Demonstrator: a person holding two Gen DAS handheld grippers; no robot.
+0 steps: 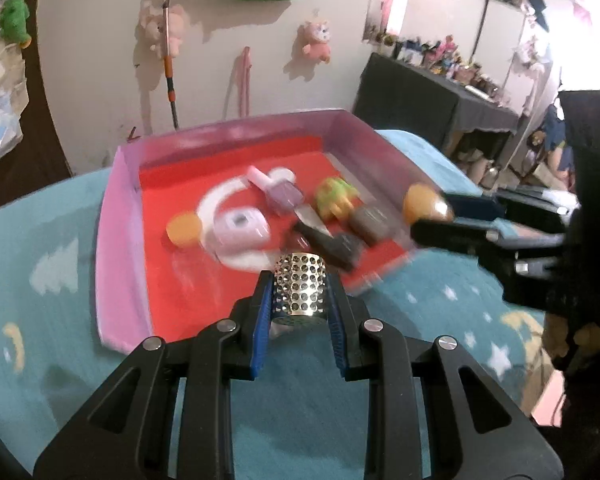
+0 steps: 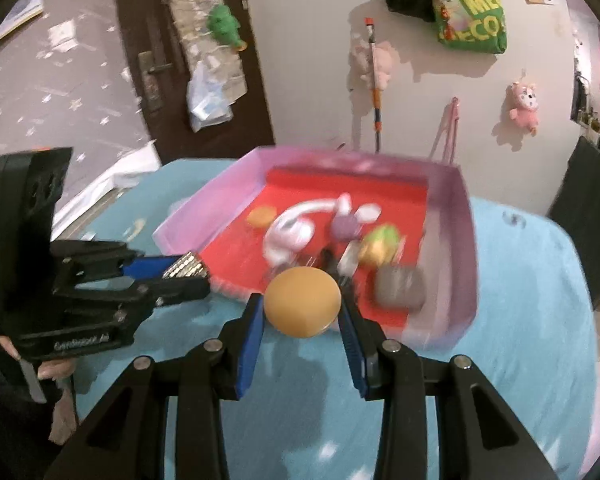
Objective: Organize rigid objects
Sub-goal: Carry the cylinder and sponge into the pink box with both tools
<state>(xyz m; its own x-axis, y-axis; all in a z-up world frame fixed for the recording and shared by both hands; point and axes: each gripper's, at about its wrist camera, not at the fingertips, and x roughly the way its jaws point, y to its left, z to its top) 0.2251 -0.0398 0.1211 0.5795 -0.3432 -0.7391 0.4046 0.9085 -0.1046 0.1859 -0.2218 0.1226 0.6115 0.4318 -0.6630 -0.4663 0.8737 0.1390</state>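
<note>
So the whole setup sits on a surface covered in a teal blanket (image 1: 300, 392) with white stars and yellowish moon shapes printed on it. The only thing lying right on it is a shallow pink-walled box (image 1: 112, 240) with a red floor, off toward the far side by the wall. Everything's kinda motion-blurred, so the finer print on the cloth is hard to make out. The rest of the blanket shows as bare cloth.

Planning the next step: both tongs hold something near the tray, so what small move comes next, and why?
Probably carry the right tongs, shut on the orange disc, forward over the pink tray before releasing: the disc appears short of its near wall.
</note>
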